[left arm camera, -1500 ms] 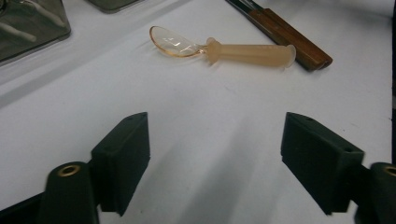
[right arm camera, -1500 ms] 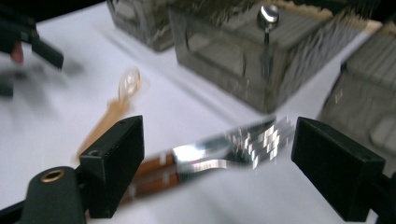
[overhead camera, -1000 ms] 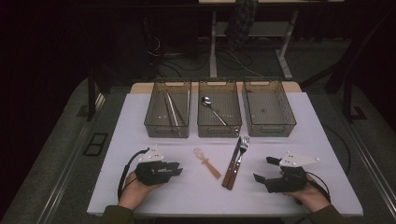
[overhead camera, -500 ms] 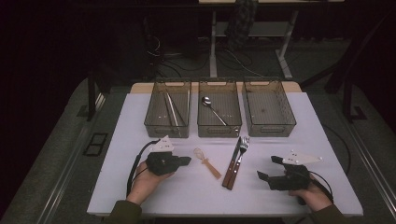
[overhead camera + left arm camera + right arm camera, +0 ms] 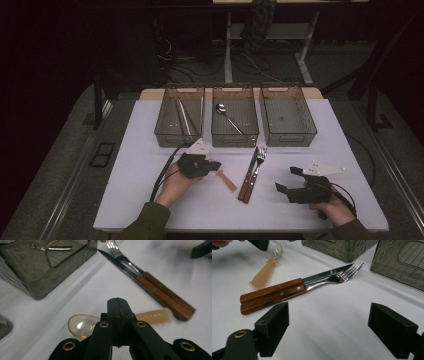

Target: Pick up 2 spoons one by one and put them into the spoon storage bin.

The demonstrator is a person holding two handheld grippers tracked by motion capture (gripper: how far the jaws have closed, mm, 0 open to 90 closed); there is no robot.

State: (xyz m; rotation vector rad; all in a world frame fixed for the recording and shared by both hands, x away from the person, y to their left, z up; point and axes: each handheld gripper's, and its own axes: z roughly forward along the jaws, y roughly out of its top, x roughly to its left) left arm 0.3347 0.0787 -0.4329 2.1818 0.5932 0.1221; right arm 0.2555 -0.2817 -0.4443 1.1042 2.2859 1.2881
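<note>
My left gripper [image 5: 214, 165] has moved forward and to the right over the last second, so its jaws, pressed together with nothing between them, now hang right over the amber plastic spoon [image 5: 82, 325]. I judge I must spread them before any pick. The spoon's handle carries raised lettering, too blurred to read. My right gripper [image 5: 286, 180] waits with jaws spread, the knife [image 5: 272, 290] and fork [image 5: 332, 277] just ahead of it.

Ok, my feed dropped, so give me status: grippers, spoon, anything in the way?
Left gripper shut, empty, over the plastic spoon. Right gripper open, idle. Spoon flat on the table. Knife and fork beside it, apart.
</note>
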